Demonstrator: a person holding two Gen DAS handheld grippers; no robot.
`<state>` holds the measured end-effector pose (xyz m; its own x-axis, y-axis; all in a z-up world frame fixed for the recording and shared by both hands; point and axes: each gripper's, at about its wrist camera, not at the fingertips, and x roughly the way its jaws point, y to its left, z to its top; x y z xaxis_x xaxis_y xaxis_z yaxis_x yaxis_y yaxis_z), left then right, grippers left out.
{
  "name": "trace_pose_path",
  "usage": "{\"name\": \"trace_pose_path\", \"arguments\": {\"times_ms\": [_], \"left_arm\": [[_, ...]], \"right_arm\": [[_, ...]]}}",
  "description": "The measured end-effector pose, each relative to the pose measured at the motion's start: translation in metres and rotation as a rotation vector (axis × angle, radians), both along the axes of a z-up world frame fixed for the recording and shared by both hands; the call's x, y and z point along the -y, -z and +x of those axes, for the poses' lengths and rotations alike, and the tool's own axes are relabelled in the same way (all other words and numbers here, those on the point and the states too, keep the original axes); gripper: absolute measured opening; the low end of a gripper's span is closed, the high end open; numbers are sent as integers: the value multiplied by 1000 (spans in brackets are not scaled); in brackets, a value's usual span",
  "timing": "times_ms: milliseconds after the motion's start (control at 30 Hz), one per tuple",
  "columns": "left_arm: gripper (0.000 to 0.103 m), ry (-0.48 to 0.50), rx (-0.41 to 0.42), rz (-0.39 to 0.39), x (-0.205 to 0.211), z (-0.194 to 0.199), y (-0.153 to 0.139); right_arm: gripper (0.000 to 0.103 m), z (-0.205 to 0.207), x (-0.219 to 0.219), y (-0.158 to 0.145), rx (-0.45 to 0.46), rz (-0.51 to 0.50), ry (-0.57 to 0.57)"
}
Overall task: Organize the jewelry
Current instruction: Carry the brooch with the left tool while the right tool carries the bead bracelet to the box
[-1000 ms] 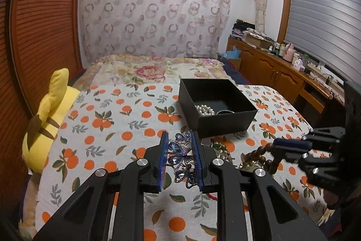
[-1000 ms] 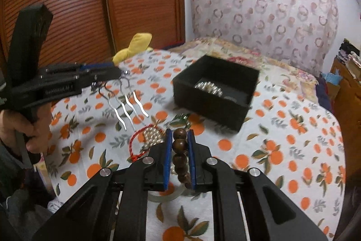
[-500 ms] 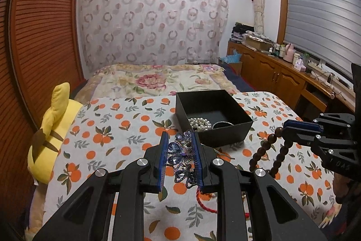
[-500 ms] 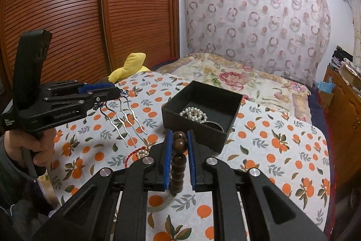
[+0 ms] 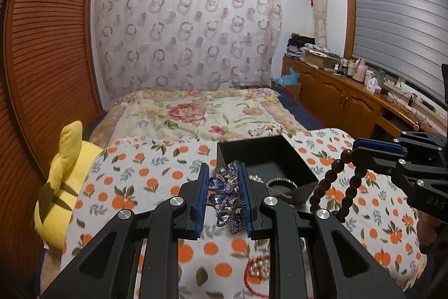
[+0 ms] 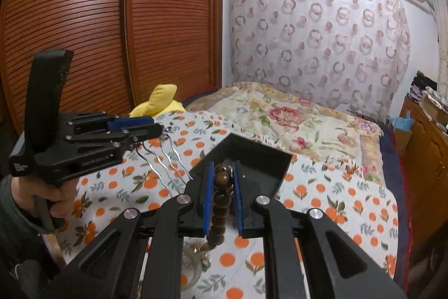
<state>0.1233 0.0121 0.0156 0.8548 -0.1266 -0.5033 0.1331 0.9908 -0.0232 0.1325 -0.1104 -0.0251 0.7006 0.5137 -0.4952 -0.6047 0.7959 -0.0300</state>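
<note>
My left gripper is shut on a blue-purple jewelled hair comb, held above the orange-print cloth just in front of the open black box. In the right wrist view the left gripper shows at the left, with the comb's wavy silver prongs hanging below it. My right gripper is shut on a brown wooden bead bracelet, which hangs in a loop under the right gripper, right of the box. Pearls and a bangle lie in the box.
A red cord with pearls lies on the cloth below my left gripper, and a pale bangle lies under my right one. A yellow plush toy sits at the bed's left edge. A wooden cabinet lines the right wall.
Both grippers have risen with their pieces. The bead bracelet has come up off the cloth and now hangs free. The black box sits lower and closer in both views.
</note>
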Motion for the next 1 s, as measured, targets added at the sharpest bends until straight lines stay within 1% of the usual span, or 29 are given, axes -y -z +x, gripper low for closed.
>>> {"name": "trace_pose_path", "arguments": {"times_ms": [200,367,500,700,1000], "left_arm": [[19,3,11,-4,6,27,-7],[19,12,-6,6,17,51,-1],[19,16,-40,14,25,70,12],[19,19,-79,21,30,85,27],[19,28,-95,30,36,94,34]], "right_arm": [[15,26,-1,-9,6,20,-5],[15,52,-1,-9,-4,28,-9],[15,72,-2,-3,-22,25,-7],[15,97,-1,11,-57,31,2],[15,119,-1,29,-111,53,5]]}}
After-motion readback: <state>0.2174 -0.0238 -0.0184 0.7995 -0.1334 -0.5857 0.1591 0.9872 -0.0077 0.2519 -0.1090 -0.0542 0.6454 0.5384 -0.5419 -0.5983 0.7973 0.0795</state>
